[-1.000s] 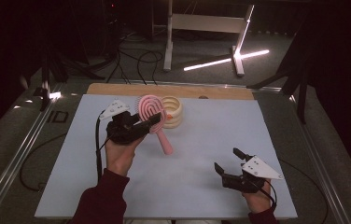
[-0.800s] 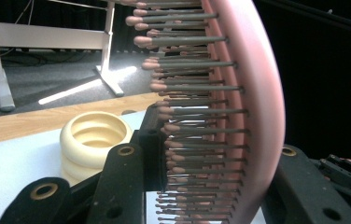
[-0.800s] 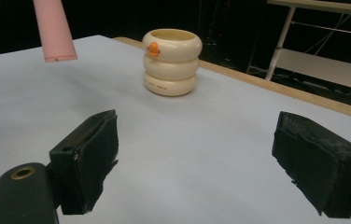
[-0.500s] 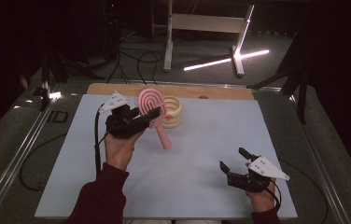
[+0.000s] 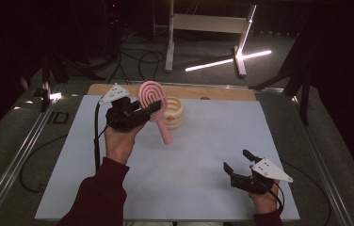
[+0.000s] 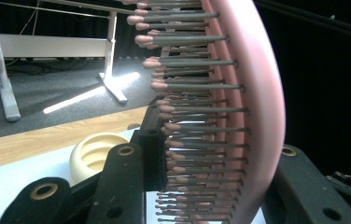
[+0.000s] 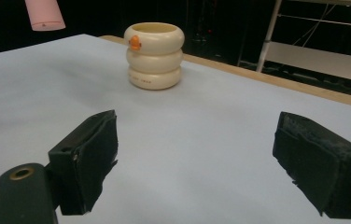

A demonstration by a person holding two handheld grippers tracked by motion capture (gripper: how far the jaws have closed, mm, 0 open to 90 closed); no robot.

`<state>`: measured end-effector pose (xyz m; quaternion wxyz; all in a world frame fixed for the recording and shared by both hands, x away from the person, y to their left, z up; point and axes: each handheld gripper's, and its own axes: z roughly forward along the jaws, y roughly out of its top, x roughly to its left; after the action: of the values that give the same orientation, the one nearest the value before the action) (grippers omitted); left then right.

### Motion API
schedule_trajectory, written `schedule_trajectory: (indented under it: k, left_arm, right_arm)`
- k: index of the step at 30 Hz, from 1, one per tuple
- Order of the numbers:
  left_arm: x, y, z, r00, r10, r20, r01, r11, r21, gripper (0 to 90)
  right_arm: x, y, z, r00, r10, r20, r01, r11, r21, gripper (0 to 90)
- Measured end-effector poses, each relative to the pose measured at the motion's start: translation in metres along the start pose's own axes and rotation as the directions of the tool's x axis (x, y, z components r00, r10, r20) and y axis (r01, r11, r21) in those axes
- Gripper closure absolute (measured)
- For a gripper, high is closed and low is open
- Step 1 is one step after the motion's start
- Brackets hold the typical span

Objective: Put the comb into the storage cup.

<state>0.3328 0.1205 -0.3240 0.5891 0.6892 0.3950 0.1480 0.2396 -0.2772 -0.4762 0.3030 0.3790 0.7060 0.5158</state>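
Observation:
A pink hairbrush (image 5: 150, 94) is held up above the table, its handle (image 5: 165, 132) slanting down towards me. My left gripper (image 5: 155, 107) is shut on the brush's head. In the left gripper view the bristles (image 6: 197, 112) and pink back (image 6: 257, 116) sit between the jaws. A cream ribbed cup (image 5: 175, 115) with an orange dot stands just behind the brush, and it appears again beyond the jaws (image 6: 94, 154). Near the table's front right my right gripper (image 5: 236, 159) stands open with nothing in it, facing the cup (image 7: 155, 56). The handle's tip (image 7: 44, 14) hangs at top left.
A pale blue mat (image 5: 203, 155) covers the table, with a wooden strip (image 5: 222, 92) along its far edge. Beyond the table a white metal stand (image 5: 203, 23) and a bright light strip (image 5: 227, 60) are on the floor. Cables lie at the far left.
The left gripper has carried the brush a little higher and farther back, closer to the cup. The right gripper has drifted slightly right and stays open.

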Motion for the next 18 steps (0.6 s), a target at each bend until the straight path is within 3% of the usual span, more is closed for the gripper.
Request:
schedule_trajectory:
  k: [18]
  left_arm:
    - [0.002,0.022,0.013,0.9992,0.037,-0.011,-0.037,0.9992,-0.013,63.7]
  right_arm:
    - [-0.004,-0.002,-0.002,0.9996,0.024,0.018,-0.024,1.000,-0.007,13.9]
